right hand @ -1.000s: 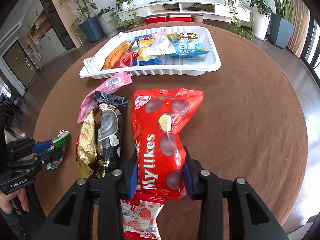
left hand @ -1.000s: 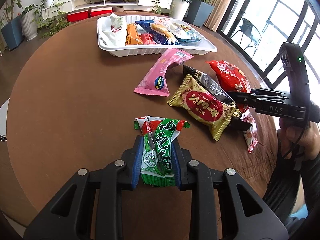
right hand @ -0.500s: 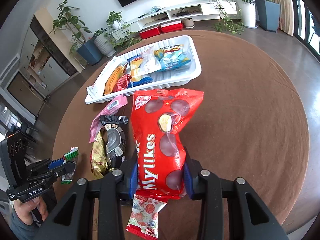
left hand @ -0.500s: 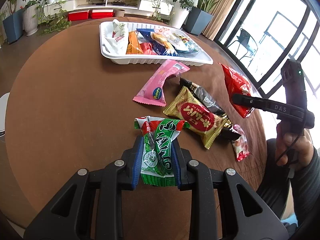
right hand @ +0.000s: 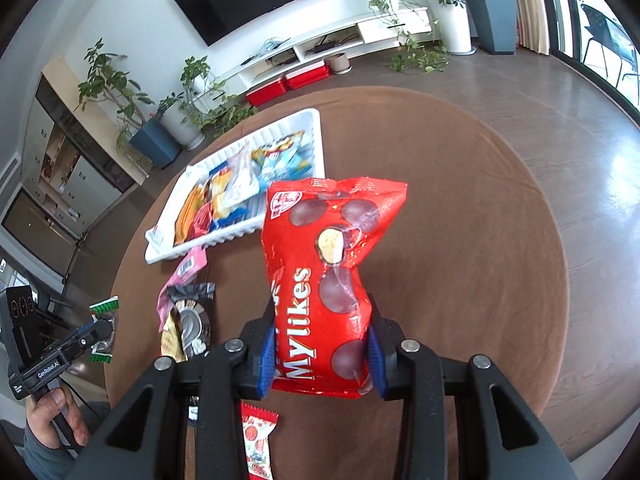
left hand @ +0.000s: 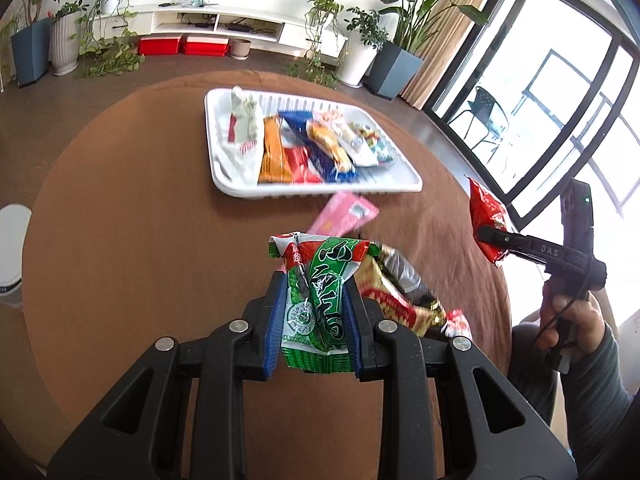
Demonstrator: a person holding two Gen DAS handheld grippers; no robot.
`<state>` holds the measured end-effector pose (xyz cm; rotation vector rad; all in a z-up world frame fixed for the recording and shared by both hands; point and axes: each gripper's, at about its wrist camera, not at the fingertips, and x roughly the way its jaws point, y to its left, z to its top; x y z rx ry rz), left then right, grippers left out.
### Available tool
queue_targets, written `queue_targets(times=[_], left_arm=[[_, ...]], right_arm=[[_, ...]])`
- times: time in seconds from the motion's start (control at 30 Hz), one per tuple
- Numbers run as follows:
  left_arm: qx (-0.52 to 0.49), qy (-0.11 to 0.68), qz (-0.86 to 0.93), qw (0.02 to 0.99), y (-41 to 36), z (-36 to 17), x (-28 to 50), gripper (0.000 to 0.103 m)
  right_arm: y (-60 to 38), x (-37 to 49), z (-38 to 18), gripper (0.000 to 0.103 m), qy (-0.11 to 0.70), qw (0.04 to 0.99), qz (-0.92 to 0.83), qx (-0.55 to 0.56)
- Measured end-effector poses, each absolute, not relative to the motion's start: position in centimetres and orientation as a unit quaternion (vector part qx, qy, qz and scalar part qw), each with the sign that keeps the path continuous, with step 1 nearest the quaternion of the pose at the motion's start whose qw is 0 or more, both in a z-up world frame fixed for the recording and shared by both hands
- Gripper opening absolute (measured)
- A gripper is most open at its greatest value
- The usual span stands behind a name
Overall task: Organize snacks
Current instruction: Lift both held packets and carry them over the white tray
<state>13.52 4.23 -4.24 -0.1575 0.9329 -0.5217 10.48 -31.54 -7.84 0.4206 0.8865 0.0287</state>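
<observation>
Both packets have come up off the table since the earlier frames: my left gripper point(left hand: 314, 322) has lifted the green wafer packet point(left hand: 320, 300) clear of the brown cloth, and my right gripper point(right hand: 322, 354) has carried the red Mylikes bag point(right hand: 326, 276) up and over toward the middle of the round table point(right hand: 460, 240). The left claw is clenched on the crinkled, glossy green foil, blue pads pressing its sides. The right claw grasps the puffy red bag near its bottom seam, the bag standing upright with a pinched waist.

The white ribbed plastic tray point(left hand: 320, 192) sits at the far side of the table, well apart from both packets, holding a row of flat wrappers. Between the tray and me lie a pink flat sachet point(left hand: 344, 218), a gold-and-red foil pie wrapper point(left hand: 396, 304) and a dark shiny packet point(right hand: 194, 320); these are blurred in the left view, so I can't read their labels. A small red-and-white printed sachet point(right hand: 256, 440) lies under my right gripper.
</observation>
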Motion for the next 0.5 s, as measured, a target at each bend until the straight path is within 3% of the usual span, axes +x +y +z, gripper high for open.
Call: queue_targets(times=[0.5], left_arm=[[-0.070,0.403,-0.259,0.875,1.8,2.5,23.1,0.024]], right_arm=[[-29.6,18.2,1.4,0.040,0.356,0.925,0.055,0.122]])
